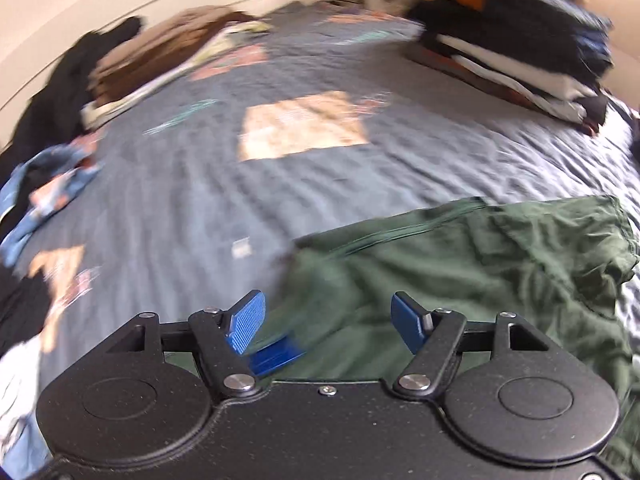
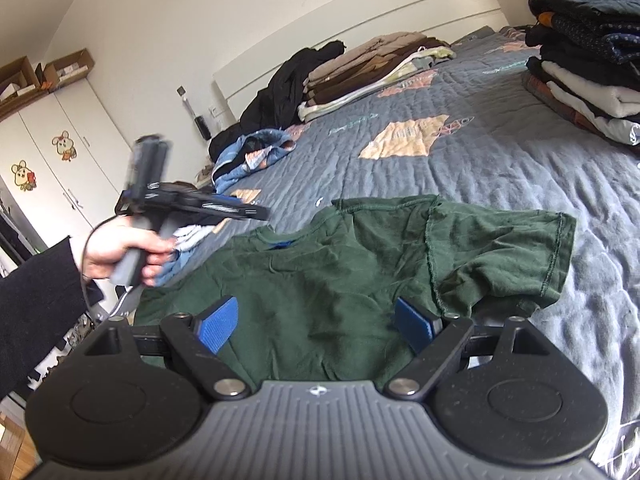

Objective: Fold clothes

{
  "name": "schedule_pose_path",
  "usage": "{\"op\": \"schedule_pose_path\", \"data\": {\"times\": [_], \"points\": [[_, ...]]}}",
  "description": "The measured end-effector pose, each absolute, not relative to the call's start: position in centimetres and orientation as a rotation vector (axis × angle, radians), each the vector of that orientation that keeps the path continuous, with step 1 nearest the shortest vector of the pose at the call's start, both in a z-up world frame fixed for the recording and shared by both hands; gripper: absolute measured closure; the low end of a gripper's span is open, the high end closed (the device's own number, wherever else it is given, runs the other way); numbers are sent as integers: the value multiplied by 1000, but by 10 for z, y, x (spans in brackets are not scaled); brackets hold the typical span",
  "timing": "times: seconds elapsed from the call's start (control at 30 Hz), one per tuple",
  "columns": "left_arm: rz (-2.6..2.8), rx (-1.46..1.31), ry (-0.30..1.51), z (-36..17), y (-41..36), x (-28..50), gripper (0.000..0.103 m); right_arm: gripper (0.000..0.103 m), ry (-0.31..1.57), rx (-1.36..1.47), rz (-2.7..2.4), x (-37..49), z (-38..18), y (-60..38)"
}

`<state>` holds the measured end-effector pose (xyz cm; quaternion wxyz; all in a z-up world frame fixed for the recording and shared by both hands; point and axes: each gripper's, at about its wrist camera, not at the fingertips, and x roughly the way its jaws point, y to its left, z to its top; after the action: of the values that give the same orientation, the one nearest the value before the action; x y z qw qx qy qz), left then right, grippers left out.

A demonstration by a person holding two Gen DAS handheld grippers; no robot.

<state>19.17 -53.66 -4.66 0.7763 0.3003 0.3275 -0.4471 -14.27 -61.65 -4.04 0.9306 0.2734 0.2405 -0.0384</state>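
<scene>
Left gripper held in hand above shirt's left edge; jaws wide, empty. Green T-shirt spread flat on near part of bed, sleeve out to right. Right gripper low over shirt's near hem; jaws wide, empty. Folded clothes stack far right on bed.

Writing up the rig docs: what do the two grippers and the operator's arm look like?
Left gripper: black body, round side discs, blue ribbed pads. Right gripper: same black linkage, grey ridged centre plate with small emblem. Black cable loops by the left hand; dark sleeve.
</scene>
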Motion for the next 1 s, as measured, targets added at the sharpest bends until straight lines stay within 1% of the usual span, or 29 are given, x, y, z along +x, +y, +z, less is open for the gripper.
{"op": "schedule_pose_path", "data": {"times": [0.1,0.2,0.4,0.47,0.5,0.53,0.57,0.6,0.63,0.7,0.83,0.93,1.0], "points": [[-959,642,774,-71,-578,187,34,17,481,564,-75,-146,-39,-618],[-940,568,849,-90,-602,194,34,17,472,565,-80,-150,-38,-623],[-808,472,979,-118,-616,215,34,17,464,582,-95,-160,-42,-638],[-789,461,987,-126,-617,216,34,17,469,582,-105,-163,-45,-643],[-785,455,981,-129,-618,215,36,17,471,585,-113,-165,-46,-646],[-787,439,966,-129,-618,214,50,17,473,591,-121,-166,-47,-649],[-787,421,955,-129,-617,214,62,17,474,598,-129,-168,-48,-651],[-777,390,962,-128,-616,217,78,17,474,606,-137,-169,-50,-653],[-767,359,968,-127,-615,221,87,17,473,611,-143,-171,-50,-654],[-764,332,972,-125,-615,225,92,17,464,612,-141,-173,-50,-655],[-775,317,951,-119,-618,228,97,17,452,612,-124,-173,-48,-652],[-763,261,903,-108,-617,232,99,17,453,604,-116,-173,-48,-650],[-765,284,914,-109,-624,234,99,17,452,602,-113,-173,-48,-649]]}}
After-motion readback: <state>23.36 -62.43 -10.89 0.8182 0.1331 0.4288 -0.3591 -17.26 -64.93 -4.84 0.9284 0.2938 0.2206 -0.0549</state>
